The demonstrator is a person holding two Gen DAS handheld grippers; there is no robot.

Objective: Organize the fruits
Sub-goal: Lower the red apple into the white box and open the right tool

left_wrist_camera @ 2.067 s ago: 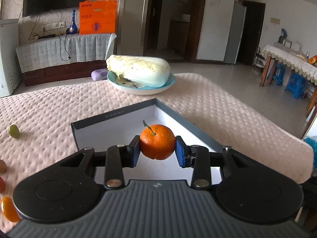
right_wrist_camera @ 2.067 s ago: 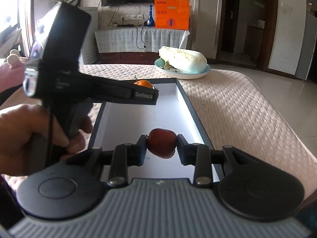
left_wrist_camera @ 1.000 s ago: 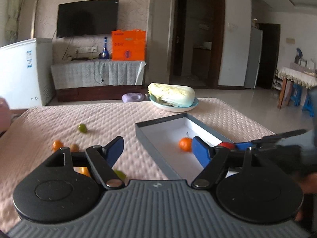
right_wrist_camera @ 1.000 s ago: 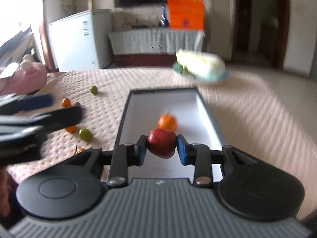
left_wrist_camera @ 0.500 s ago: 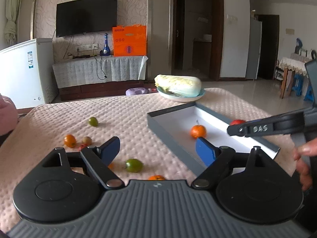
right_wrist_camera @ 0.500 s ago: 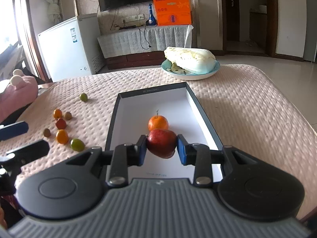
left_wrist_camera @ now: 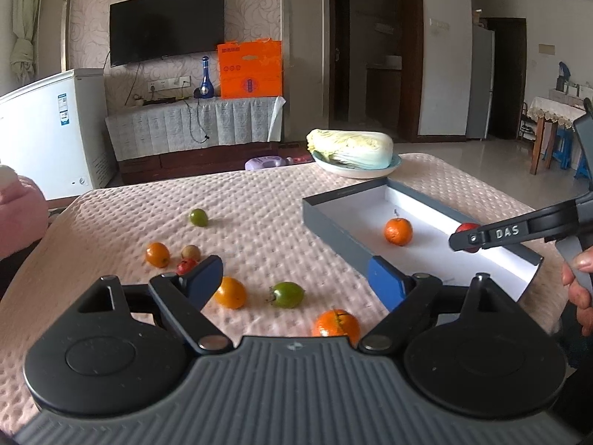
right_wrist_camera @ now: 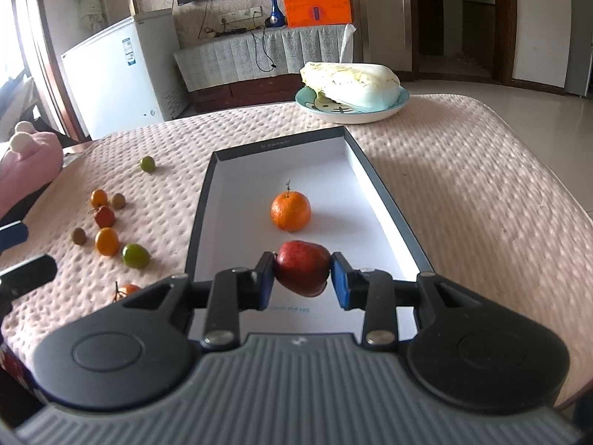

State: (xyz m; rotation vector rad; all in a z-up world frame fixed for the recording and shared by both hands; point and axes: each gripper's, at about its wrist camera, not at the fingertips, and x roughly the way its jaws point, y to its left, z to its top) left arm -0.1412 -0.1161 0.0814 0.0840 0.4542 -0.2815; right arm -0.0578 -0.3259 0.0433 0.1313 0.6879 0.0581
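Swung away from the dark-rimmed white-lined box (left_wrist_camera: 335,218), left gripper (left_wrist_camera: 296,278) now over loose fruit on the pink quilted counter (left_wrist_camera: 259,200), jaws wide apart, empty. Small orange tangerine (right_wrist_camera: 290,210) sits inside the box. Right gripper (right_wrist_camera: 302,276) clamped on a red apple (right_wrist_camera: 302,272) above the box's near end.

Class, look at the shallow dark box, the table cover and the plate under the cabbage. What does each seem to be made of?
Shallow dark-grey box: probably cardboard, matt, with a white paper-like lining and thin straight walls.
Pink table cover: soft quilted fabric with a dimpled surface.
Pale blue plate: likely glazed ceramic, smooth and slightly glossy with a printed pattern.
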